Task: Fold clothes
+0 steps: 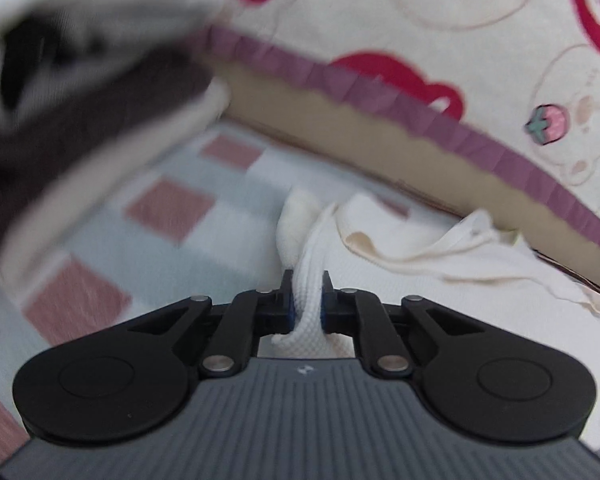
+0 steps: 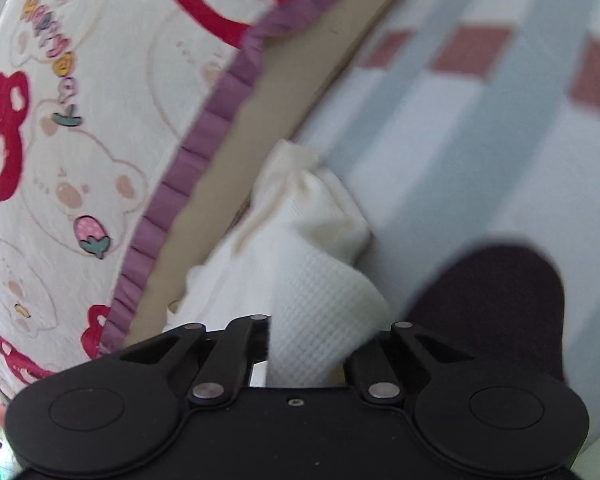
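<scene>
A white waffle-knit garment (image 1: 420,280) lies bunched on a checked sheet (image 1: 160,208). My left gripper (image 1: 307,300) is shut on a thick fold of it, and the cloth hangs out behind the fingers. In the right wrist view the same garment (image 2: 312,264) rises in a taut bundle between the fingers of my right gripper (image 2: 312,344). That gripper is closed on the bundle, and the cloth hides its fingertips. A blurred white and dark shape (image 1: 80,100) fills the upper left of the left wrist view. A dark rounded shape (image 2: 496,312) sits low on the right in the right wrist view.
The sheet (image 2: 480,140) has pale blue, white and pink squares. Along its far side runs a tan band, then a purple ruffle (image 1: 380,96). The ruffle edges a cream blanket (image 2: 100,120) printed with red bears and strawberries.
</scene>
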Demonstrator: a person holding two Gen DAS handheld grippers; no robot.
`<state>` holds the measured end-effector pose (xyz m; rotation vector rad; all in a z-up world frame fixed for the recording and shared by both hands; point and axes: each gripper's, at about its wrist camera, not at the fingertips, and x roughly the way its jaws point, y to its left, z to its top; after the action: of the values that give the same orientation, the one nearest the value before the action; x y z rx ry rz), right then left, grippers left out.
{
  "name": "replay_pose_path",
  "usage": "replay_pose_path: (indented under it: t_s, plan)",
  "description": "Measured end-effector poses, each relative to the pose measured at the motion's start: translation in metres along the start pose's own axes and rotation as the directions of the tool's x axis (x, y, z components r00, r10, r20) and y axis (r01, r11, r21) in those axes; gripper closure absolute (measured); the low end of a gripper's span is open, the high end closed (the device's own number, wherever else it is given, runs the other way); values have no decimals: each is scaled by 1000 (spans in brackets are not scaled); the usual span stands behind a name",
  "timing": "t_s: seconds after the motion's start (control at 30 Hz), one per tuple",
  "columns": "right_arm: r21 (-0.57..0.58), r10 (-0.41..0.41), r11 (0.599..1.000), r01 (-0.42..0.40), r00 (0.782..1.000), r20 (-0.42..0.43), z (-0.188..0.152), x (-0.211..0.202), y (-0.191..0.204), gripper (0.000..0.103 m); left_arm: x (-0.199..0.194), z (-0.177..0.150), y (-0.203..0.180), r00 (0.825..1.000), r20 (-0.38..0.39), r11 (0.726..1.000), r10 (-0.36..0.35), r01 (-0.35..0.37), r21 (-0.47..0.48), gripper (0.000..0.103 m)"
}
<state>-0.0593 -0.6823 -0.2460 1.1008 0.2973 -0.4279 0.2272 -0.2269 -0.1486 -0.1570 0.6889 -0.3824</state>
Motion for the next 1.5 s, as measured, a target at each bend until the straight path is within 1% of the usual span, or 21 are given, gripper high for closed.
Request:
replay_pose_path:
  t_s: [0.07, 0.2, 0.27, 0.4, 0.47, 0.53, 0.7, 0.77, 0.8, 0.83, 0.9, 0.93, 0.97, 1.0, 1.03, 1.13, 1.23, 1.3, 1.37, 1.43, 1.5]
  plan:
    - [-66, 63, 996, -63, 998, -9, 11, -15, 21, 93, -17, 13, 3, 999, 15, 998, -34, 35, -52, 95]
    - [-166, 99, 981, -104, 994, -39, 14, -55, 56, 93, -77, 5, 13, 997, 73, 992, 20, -10, -128, 95]
    - [-201, 55, 977, -65, 997, -56, 1, -77, 54, 93, -104, -9, 23, 997, 57, 990, 49, -41, -135, 95]
    - [-245, -141, 963, 114, 985, -95, -29, -90, 28, 94, -101, -57, 51, 984, -177, 995, 30, -46, -84, 95]
    - [-248, -188, 956, 156, 976, -108, -37, -89, 21, 94, -101, -74, 57, 976, -218, 995, 25, -44, -85, 95]
    - [-269, -242, 941, 204, 963, -115, -43, -88, 17, 94, -109, -67, 52, 983, -184, 998, 17, -27, -50, 95]
    - [-397, -407, 853, 340, 909, -96, -47, -87, 20, 94, -122, -50, 49, 986, -165, 1000, -12, 11, -8, 95]
    - [-445, -469, 807, 389, 880, -81, -48, -86, 21, 78, -110, -71, 54, 975, -218, 998, 48, -39, 44, 93]
    - [-469, -499, 782, 412, 864, -73, -49, -86, 22, 58, -105, -84, 53, 967, -236, 993, 95, -74, 96, 93]
    - [-491, -528, 755, 434, 847, -63, -49, -86, 23, 59, -100, -98, 52, 957, -251, 983, 143, -108, 149, 90]
    - [-501, -638, 657, 563, 770, 29, -55, -90, 18, 57, -110, -102, 47, 963, -218, 974, 160, -118, 194, 87]
    - [-477, -662, 636, 607, 747, 67, -53, -96, 19, 57, -115, -96, 48, 965, -207, 973, 158, -116, 200, 87]
    - [-457, -672, 623, 635, 734, 103, -50, -104, 23, 57, -120, -91, 49, 968, -198, 972, 155, -114, 205, 87]
    - [-461, -658, 625, 630, 743, 125, -46, -107, 31, 56, -123, -84, 54, 971, -190, 976, 148, -113, 185, 86]
    - [-474, -634, 632, 613, 761, 139, -41, -109, 41, 54, -127, -78, 61, 973, -182, 981, 141, -112, 160, 84]
    - [-628, -490, 647, 431, 867, 90, -43, -90, 94, 55, -131, -65, 81, 979, -131, 986, 156, -147, 74, 82]
    - [-811, -335, 565, 154, 940, -55, -73, -42, 158, 54, -127, -55, 99, 979, -73, 981, 192, -191, 20, 67]
    - [-890, -277, 454, -39, 943, -183, -104, -5, 196, 53, -114, -48, 101, 981, -72, 983, 180, -177, 47, 67]
    - [-929, -271, 329, -172, 925, -267, -141, 32, 226, 53, -96, -38, 101, 991, -113, 997, 67, -63, 35, 63]
    - [-931, -255, 279, -234, 917, -307, -164, 58, 242, 52, -77, -28, 94, 986, -158, 996, -59, 69, 58, 61]
    - [-926, -249, 252, -282, 905, -344, -182, 80, 253, 53, -59, -20, 75, 976, -188, 974, -111, 144, 176, 56]
